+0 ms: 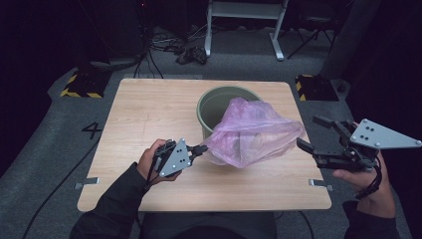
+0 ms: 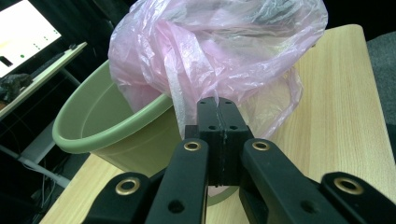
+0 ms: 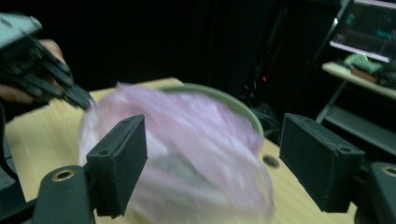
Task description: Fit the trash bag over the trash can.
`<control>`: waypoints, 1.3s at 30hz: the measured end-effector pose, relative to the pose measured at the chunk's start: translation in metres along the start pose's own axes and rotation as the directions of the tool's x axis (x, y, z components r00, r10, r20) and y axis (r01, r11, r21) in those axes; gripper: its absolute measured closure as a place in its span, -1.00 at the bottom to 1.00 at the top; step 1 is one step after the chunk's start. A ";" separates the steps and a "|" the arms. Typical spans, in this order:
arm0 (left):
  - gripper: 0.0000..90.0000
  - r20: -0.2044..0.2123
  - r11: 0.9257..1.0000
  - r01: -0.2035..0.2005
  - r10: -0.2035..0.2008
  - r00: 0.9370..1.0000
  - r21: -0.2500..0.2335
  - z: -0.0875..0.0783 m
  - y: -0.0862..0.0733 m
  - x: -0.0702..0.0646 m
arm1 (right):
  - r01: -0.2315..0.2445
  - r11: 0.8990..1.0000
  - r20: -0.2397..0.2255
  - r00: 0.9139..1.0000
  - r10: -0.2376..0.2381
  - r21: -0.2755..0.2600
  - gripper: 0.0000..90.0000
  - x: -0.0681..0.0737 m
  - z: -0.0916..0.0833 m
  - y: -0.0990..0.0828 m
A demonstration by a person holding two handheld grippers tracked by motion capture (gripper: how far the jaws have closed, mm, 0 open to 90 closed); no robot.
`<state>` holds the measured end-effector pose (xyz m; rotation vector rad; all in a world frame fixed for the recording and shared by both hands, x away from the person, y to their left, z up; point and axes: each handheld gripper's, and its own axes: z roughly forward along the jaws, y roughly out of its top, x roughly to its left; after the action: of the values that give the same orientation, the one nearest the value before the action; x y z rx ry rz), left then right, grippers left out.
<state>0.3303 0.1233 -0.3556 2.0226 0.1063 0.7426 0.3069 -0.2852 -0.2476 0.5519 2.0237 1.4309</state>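
Pink plastic bag point(image 1: 251, 132) lies billowed on the counter point(image 1: 144, 114), leaning against and partly over the rim of the green bucket point(image 1: 211, 104). The left gripper point(image 1: 198, 149) has its jaws clenched on the bag's edge at its left side. The right gripper point(image 1: 312, 134), off the counter's right edge near the bag, has its jaws spread wide, grasping nothing.

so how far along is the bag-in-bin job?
Early. Done: the left gripper has pinched one edge of the pink plastic bag. In hand: the bag drapes across the rim of the green bin, mostly outside. Left: the right gripper is open, apart from the bag; spreading the mouth over the rim isn't done.
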 end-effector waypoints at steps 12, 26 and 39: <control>1.00 0.013 1.000 -0.019 0.019 1.000 0.007 0.007 0.002 -0.004 | 0.139 0.928 -0.039 0.990 -0.134 0.345 0.09 -0.003 0.096 0.004; 1.00 -0.029 0.993 -0.097 0.099 0.995 0.064 -0.009 0.003 -0.005 | -0.094 0.953 0.108 0.992 0.065 0.288 1.00 -0.047 0.115 -0.033; 1.00 -0.182 0.996 -0.021 0.038 0.983 0.091 -0.045 -0.014 0.038 | -0.260 0.929 0.250 0.949 0.195 0.262 1.00 -0.078 0.113 -0.057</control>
<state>0.3402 0.1781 -0.3326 2.0394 0.2200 0.9581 0.4408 -0.2757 -0.3113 1.0572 2.0517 1.1386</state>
